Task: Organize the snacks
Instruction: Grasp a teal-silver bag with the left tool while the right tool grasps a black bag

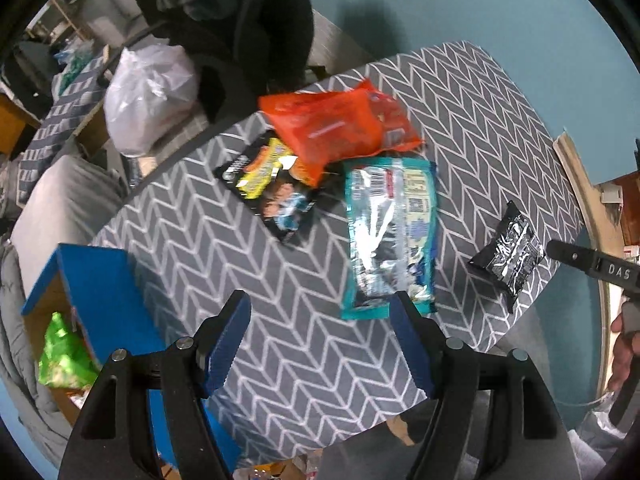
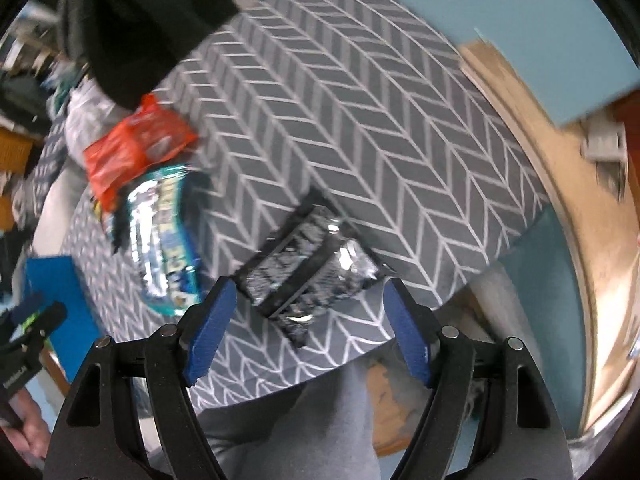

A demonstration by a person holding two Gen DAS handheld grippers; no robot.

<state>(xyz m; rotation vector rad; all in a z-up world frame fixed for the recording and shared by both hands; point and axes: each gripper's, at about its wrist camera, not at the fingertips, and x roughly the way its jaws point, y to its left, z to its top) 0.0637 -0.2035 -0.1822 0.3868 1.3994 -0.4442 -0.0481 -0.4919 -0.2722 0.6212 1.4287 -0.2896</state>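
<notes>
The left gripper [image 1: 320, 320] hangs above the table [image 1: 460, 92], which has a grey cover with a white chevron pattern. Its two blue pads stand wide apart and nothing is between them; only the cover shows in the gap. The near end of the teal and silver snack bag [image 1: 390, 236] lies just beside the right pad, but I cannot tell if they touch.

The snacks lie spread on the table. An orange bag [image 1: 336, 126] is at the far side, and its lower edge lies over a black bag with yellow print [image 1: 268, 188]. The teal and silver bag is just beside these two. A small black and silver packet [image 1: 507, 259] lies well apart from them, near the table edge, and a dark gripper finger comes in from the right side of the left wrist view, close to it.

The right gripper [image 2: 310, 316] is also open, with its blue pads wide (the picture is blurred here). The small black and silver packet lies on the cover in the gap between the pads, tilted, and the pads do not press on it.

A blue box [image 1: 100, 292] stands at the table's edge, and a green bag [image 1: 64, 356] is inside it. A white plastic bag [image 1: 150, 96] sits beyond the table.
</notes>
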